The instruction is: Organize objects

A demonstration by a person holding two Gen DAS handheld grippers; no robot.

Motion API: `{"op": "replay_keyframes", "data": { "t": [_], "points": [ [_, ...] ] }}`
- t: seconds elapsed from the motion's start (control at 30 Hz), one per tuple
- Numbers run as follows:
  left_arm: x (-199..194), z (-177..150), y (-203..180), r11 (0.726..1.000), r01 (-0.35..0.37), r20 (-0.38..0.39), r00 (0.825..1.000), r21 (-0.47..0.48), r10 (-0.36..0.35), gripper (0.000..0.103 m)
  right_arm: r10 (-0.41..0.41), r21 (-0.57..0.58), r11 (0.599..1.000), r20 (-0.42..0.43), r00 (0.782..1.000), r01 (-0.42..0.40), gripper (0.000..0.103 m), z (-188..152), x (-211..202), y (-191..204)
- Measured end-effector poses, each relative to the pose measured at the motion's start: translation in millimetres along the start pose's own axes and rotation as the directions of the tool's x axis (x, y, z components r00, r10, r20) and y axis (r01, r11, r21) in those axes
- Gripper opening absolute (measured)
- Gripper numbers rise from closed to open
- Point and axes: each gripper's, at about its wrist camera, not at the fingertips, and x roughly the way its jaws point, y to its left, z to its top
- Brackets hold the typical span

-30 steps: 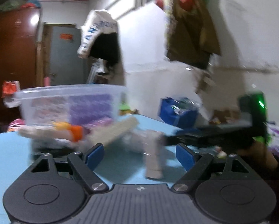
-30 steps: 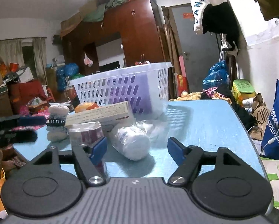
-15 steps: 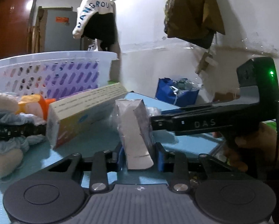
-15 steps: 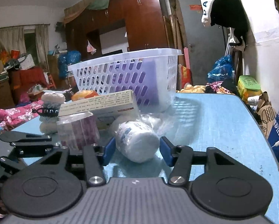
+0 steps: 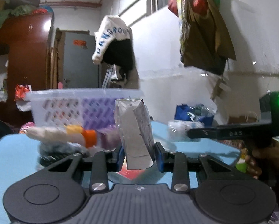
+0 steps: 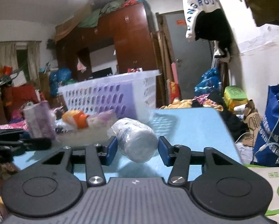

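My left gripper (image 5: 138, 155) is shut on a wrapped grey and purple pack (image 5: 134, 132) and holds it upright above the blue table (image 5: 10, 158). The same pack shows at the left of the right wrist view (image 6: 39, 121). My right gripper (image 6: 136, 150) is shut on a plastic-wrapped white bottle (image 6: 137, 139) lying on its side, just above the table (image 6: 191, 127). The white and purple basket (image 5: 79, 108) stands behind, also in the right wrist view (image 6: 109, 95).
A pile of loose items lies before the basket: an orange-capped thing (image 6: 76, 118), a long cream box (image 5: 51, 135), a grey bundle (image 5: 61, 149). A blue bag (image 6: 271, 123) and floor clutter sit beyond the table's right edge.
My left gripper has lifted the pack off the table. My right gripper has closed on the wrapped bottle and raised it slightly.
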Motion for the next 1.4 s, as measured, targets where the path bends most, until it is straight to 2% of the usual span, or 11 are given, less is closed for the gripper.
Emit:
{"op": "replay_keyframes", "data": {
  "t": [0.27, 1.0, 1.17, 1.3, 1.4],
  "points": [
    [-3.5, 12.9, 15.5, 0.998, -0.057, 0.029, 0.998, -0.017, 0.058, 0.037, 0.007, -0.011, 1.0, 0.018, 1.0, -0.007, 0.051, 9.9, 3.5, 4.6],
    [-7.0, 8.8, 17.1, 0.998, -0.058, 0.031, 0.998, -0.017, 0.058, 0.038, 0.016, -0.01, 1.0, 0.025, 1.0, -0.015, 0.051, 7.2, 1.4, 5.8],
    [-12.4, 42.2, 24.5, 0.998, -0.06, 0.068, 0.996, -0.024, 0.061, 0.038, 0.038, -0.033, 0.999, 0.06, 0.997, -0.036, 0.051, 27.3, -2.4, 14.0],
    [0.8, 91.1, 44.7, 0.995, -0.102, 0.101, 0.989, -0.024, 0.104, 0.038, 0.077, -0.098, 0.993, 0.113, 0.991, -0.066, 0.051, 75.8, 6.5, 31.5],
    [30.8, 130.7, 70.8, 0.988, -0.147, 0.06, 0.987, -0.049, 0.149, 0.038, 0.057, -0.158, 0.987, 0.116, 0.992, -0.038, 0.051, 114.1, 31.2, 46.8]
  ]
}}
